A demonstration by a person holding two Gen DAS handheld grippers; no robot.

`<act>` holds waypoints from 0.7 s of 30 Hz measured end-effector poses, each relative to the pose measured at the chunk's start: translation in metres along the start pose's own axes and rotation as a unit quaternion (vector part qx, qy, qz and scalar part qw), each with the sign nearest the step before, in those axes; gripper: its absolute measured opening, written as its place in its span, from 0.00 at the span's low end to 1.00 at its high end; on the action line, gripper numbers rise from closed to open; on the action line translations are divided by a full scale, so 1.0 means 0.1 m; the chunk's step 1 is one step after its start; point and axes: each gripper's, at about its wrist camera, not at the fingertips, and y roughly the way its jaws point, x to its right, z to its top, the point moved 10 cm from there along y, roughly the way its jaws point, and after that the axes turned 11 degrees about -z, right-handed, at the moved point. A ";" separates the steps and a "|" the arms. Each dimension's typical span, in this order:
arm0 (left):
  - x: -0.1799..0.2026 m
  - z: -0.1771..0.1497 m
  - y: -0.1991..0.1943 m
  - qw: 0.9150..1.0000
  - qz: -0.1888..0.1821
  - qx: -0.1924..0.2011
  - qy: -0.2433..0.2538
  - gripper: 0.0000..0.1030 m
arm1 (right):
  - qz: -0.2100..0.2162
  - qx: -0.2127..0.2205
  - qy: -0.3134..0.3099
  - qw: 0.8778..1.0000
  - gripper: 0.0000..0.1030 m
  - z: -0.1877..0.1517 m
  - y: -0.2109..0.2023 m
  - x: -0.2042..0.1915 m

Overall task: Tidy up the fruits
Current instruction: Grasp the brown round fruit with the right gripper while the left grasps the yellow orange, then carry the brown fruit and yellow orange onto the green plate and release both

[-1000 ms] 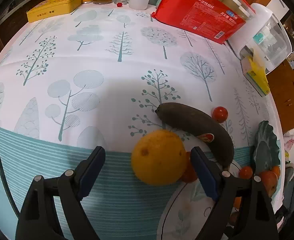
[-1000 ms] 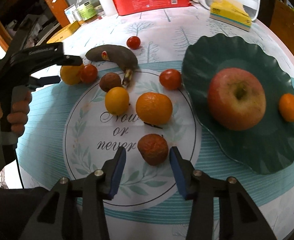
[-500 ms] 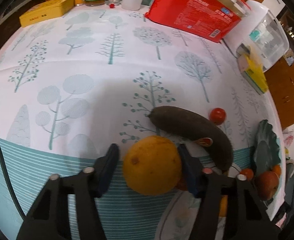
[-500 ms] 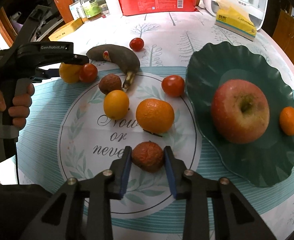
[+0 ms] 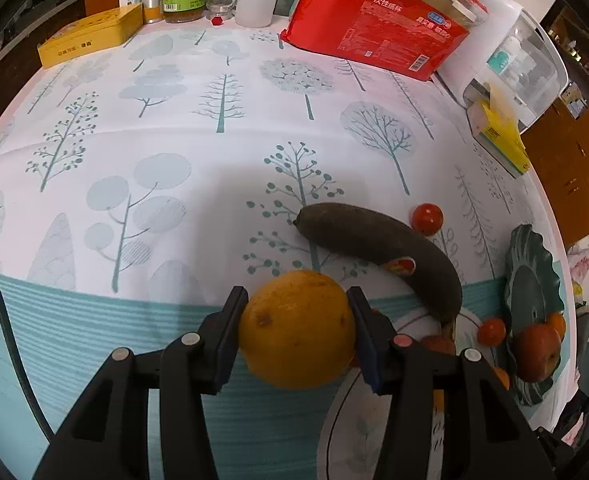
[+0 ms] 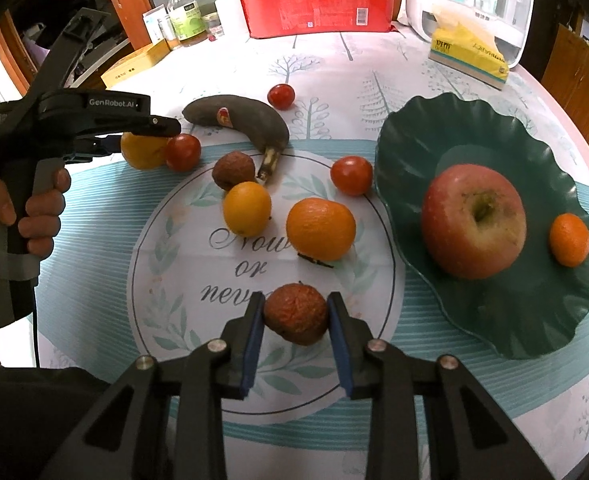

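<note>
Angling downward, both grippers (image 5: 297,330) (image 6: 295,314) clamp fruit (image 5: 297,333) (image 6: 297,314).

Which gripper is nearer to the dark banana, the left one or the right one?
Left. The left gripper, gripping a yellow orange, is just beside the banana. The right gripper grips a wrinkled brown fruit several fruits nearer the camera.

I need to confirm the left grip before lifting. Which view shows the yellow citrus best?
The left wrist view: the yellow citrus fills the gap, both fingers pressing its sides. In the right wrist view it is small and far off, half hidden by the left gripper and a tomato.
</note>
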 end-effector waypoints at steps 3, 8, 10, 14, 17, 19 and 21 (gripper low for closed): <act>0.02 -0.06 -0.10 1.000 -0.003 0.001 0.009 0.47 | -0.002 0.008 0.002 1.000 0.31 -0.02 -0.08 -0.03; 0.10 -0.21 -0.33 1.000 -0.014 0.002 0.026 0.47 | -0.006 0.017 0.010 1.000 0.31 -0.09 -0.22 -0.07; 0.14 -0.27 -0.40 0.999 -0.016 0.001 0.035 0.47 | -0.008 0.018 0.015 1.000 0.31 -0.14 -0.27 -0.07; 0.26 -0.39 -0.55 0.998 -0.025 0.003 0.052 0.47 | -0.015 0.021 0.027 0.999 0.31 -0.24 -0.36 -0.05; 0.36 -0.48 -0.63 0.997 -0.031 0.002 0.065 0.47 | -0.018 0.023 0.039 0.999 0.31 -0.30 -0.43 0.01; 0.44 -0.52 -0.69 0.997 -0.036 0.004 0.072 0.47 | -0.020 0.024 0.046 0.998 0.31 -0.33 -0.46 0.04; 0.53 -0.55 -0.72 0.996 -0.041 0.005 0.077 0.47 | -0.024 0.029 0.049 0.998 0.31 -0.34 -0.50 0.10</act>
